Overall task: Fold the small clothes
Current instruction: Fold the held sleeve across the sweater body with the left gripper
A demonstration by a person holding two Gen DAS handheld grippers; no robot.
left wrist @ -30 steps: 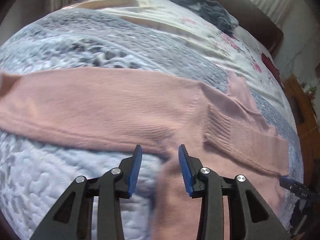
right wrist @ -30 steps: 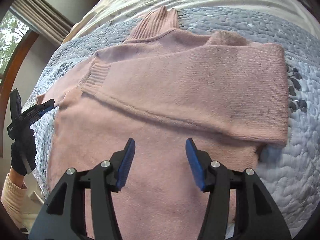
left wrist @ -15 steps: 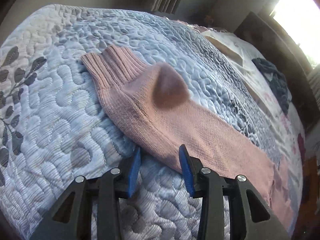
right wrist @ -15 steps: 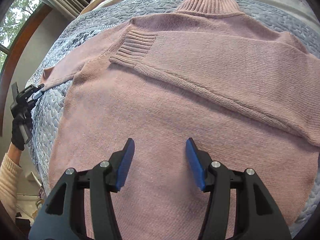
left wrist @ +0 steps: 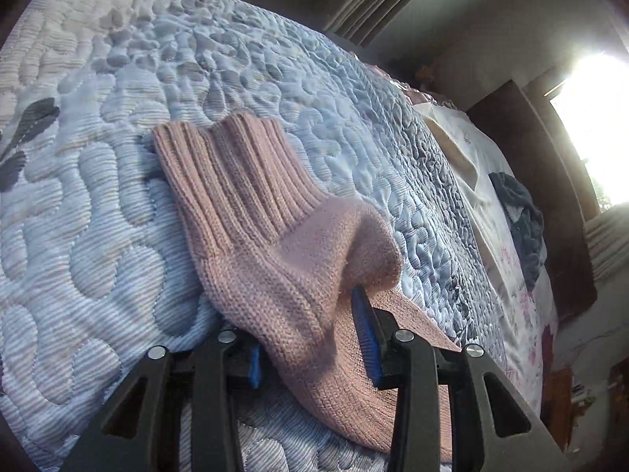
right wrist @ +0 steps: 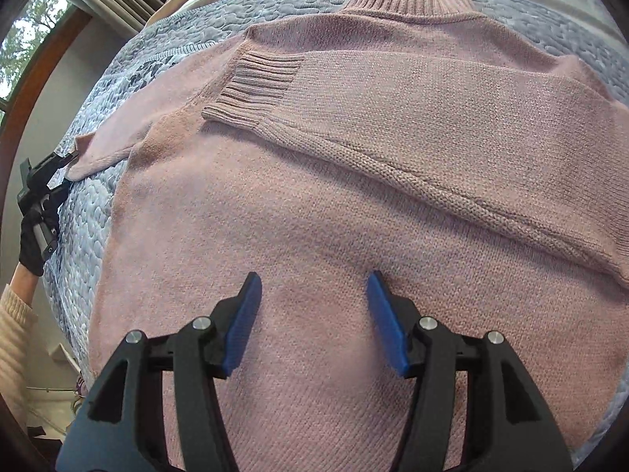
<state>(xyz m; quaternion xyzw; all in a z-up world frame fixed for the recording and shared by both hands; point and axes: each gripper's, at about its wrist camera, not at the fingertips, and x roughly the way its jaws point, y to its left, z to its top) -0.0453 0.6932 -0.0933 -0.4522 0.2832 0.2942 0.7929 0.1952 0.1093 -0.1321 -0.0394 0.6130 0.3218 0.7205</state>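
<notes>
A: A quilted blue bedspread [left wrist: 118,236] is filling the left wrist view. The left gripper [left wrist: 314,338] is straddling the pink sweater's sleeve [left wrist: 298,275] near its ribbed cuff [left wrist: 236,188], jaws parted around it, not yet pinching.

B: In the right wrist view the knit sweater [right wrist: 314,216] is lying flat on that bedspread, one sleeve [right wrist: 432,118] already folded across. The right gripper [right wrist: 312,314] is hovering wide, holding nothing. I'd judge roughly half remaining.

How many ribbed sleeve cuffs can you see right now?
2. One cuff lies folded across the pink sweater, below its collar. The other cuff lies on the quilt just ahead of the left gripper, whose fingers straddle that sleeve.
</notes>
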